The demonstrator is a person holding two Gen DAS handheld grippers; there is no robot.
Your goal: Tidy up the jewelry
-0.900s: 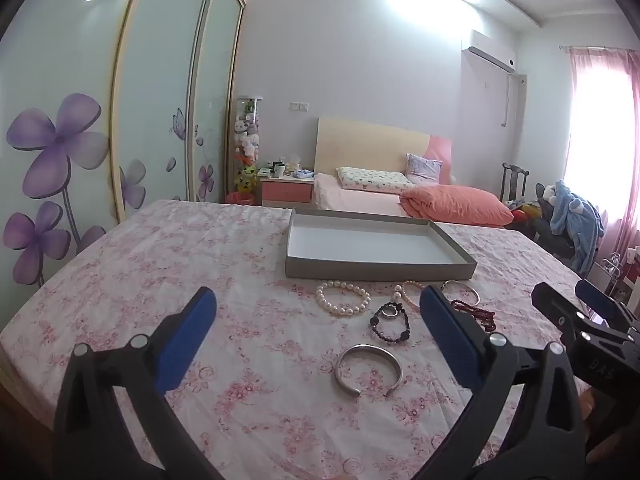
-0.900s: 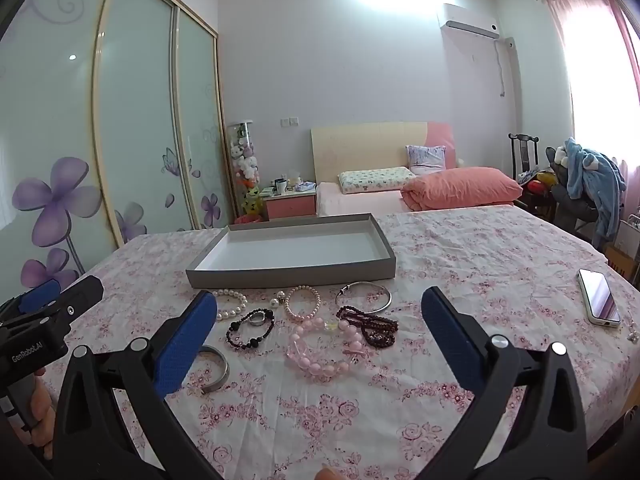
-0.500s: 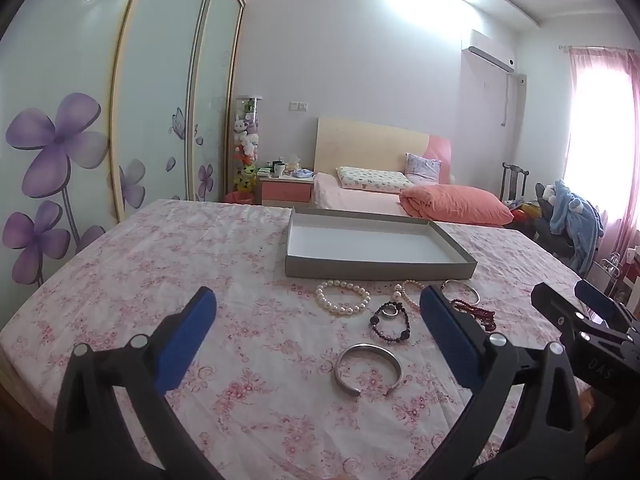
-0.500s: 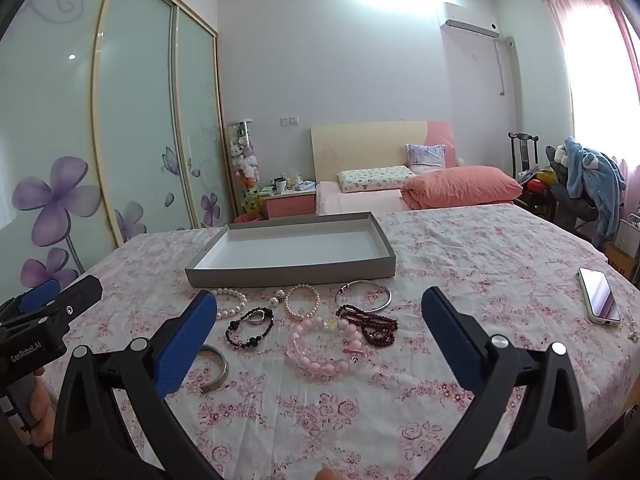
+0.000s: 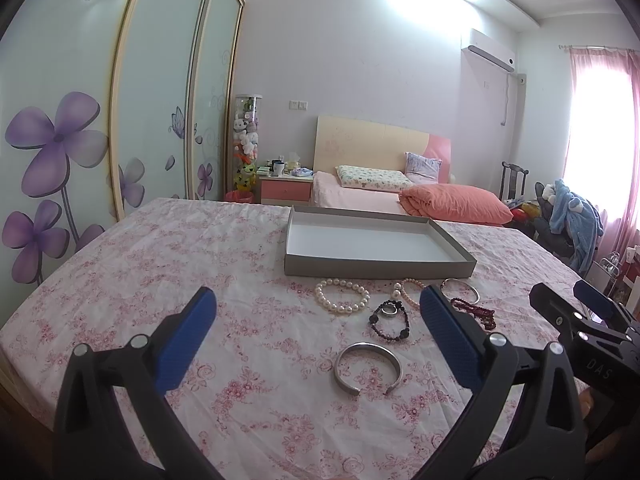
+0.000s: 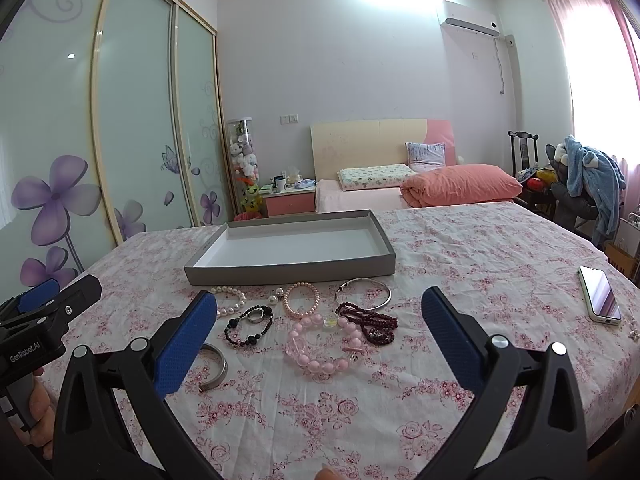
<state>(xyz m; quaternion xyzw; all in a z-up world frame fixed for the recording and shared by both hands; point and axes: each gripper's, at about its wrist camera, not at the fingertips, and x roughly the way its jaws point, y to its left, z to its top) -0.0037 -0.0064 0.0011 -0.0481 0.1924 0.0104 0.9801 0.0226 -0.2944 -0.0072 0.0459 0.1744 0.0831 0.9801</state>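
Note:
An empty grey tray with a white floor sits on the floral tablecloth. In front of it lie several bracelets: a white pearl one, a black bead one, a silver cuff, a small pink pearl one, a thin silver bangle, a dark red bead one and a big pink bead one. My left gripper is open and empty, low over the cloth short of the cuff. My right gripper is open and empty, short of the pink bracelet.
A phone lies on the cloth at the right. The right gripper shows at the right edge of the left wrist view, the left one at the left edge of the right wrist view. A bed stands behind the table.

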